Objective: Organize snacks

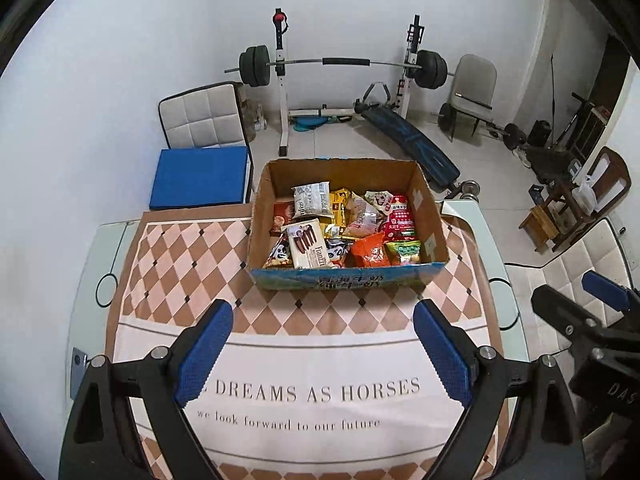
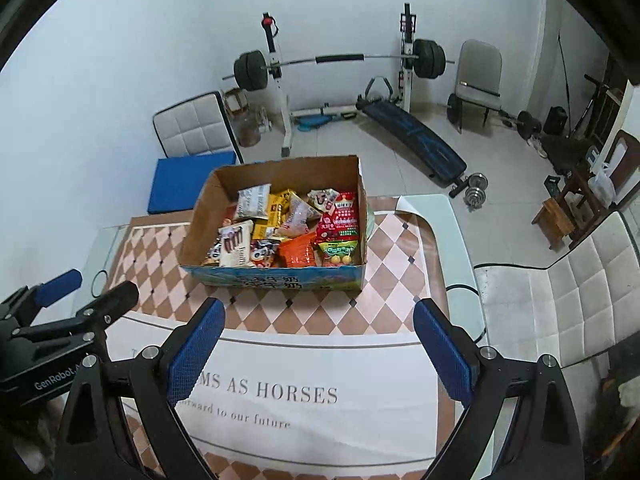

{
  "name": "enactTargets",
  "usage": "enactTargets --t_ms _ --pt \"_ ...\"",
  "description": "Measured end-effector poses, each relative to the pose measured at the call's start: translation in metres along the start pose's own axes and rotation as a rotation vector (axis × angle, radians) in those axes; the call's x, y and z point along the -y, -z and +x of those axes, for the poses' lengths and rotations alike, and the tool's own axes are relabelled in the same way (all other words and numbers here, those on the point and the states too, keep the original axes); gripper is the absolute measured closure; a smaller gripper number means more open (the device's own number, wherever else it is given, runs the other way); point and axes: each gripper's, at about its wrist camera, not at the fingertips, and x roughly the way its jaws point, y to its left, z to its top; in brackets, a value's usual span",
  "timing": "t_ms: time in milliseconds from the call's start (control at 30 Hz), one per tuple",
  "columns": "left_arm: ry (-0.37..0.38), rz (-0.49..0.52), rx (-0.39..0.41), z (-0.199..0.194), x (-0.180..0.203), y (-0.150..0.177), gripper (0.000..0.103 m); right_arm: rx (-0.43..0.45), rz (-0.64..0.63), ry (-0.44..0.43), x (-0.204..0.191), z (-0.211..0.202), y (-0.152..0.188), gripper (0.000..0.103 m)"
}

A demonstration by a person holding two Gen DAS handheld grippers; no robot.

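Note:
An open cardboard box [image 1: 430, 216] [image 2: 200, 216] stands at the far side of the table, filled with several snack packets: a white wafer pack [image 1: 307, 245] [image 2: 234, 246], an orange pack [image 1: 370, 252] [image 2: 298, 252] and a red pack [image 1: 400, 216] [image 2: 340, 216] among them. My left gripper [image 1: 322, 312] hangs well above the tablecloth, short of the box, open with nothing between its blue pads. My right gripper [image 2: 320, 312] hovers beside it, likewise open and empty. Each gripper also shows at the edge of the other's view.
A checked tablecloth [image 1: 180, 264] [image 2: 400, 248] with printed words covers the glass table. A white padded chair [image 2: 560, 292] stands to the right, another chair with a blue cushion [image 1: 200, 176] behind the table. A barbell rack [image 1: 344, 64] and bench [image 1: 412, 136] fill the floor beyond.

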Motion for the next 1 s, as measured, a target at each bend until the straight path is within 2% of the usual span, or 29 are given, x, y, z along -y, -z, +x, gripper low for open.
enactTargets --t_ms 200,500,700,767,1000 --pt "-0.007 -0.018 0.027 -0.037 -0.006 0.016 0.010 0.035 0.000 -0.014 -0.006 -0.048 0.018 0.005" --pt "0.010 -0.038 0.075 -0.072 -0.008 0.025 0.010 0.047 -0.005 -0.015 -0.013 -0.087 0.041 0.005" --pt "0.008 -0.035 0.099 -0.077 -0.008 0.024 0.010 0.067 -0.013 0.007 -0.018 -0.097 0.041 0.005" --pt "0.001 -0.034 0.113 -0.076 -0.009 0.023 0.010 0.088 -0.012 0.020 -0.020 -0.098 0.038 0.002" --pt "-0.027 -0.027 0.145 -0.064 -0.012 0.014 0.010 0.136 -0.013 0.061 -0.022 -0.089 0.023 0.001"
